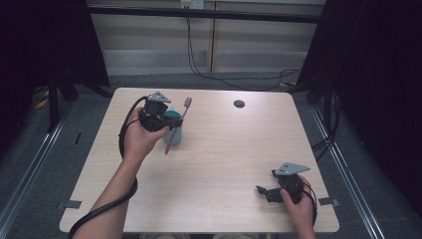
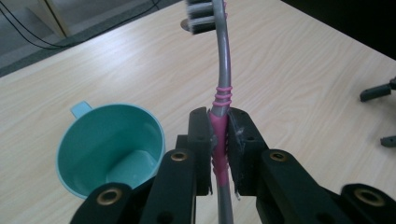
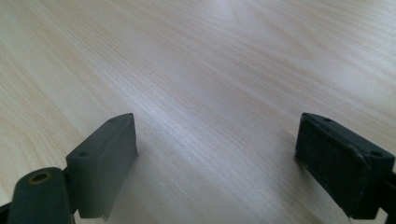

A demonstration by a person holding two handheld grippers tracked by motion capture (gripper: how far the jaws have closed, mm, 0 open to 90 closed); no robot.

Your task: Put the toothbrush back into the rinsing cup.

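Observation:
A pink and grey toothbrush (image 1: pixel 176 128) is held aloft over the table's left part, and my left gripper (image 1: pixel 169 127) is shut on its pink handle. In the left gripper view the jaws pinch the toothbrush (image 2: pixel 220 135), whose bristled head points away. A teal cup (image 1: pixel 174 130) stands upright right behind it; the empty cup (image 2: pixel 109 149) lies just left of the jaws. My right gripper (image 1: pixel 263 193) rests low near the front right corner, open, with bare wood between its pads (image 3: pixel 109 158).
The light wooden table (image 1: pixel 224 149) has a round dark cable hole (image 1: pixel 239 103) at its back. Dark curtains flank both sides. Cables trail over the floor behind the table. My right gripper's tips (image 2: pixel 376 93) show at the far right of the left gripper view.

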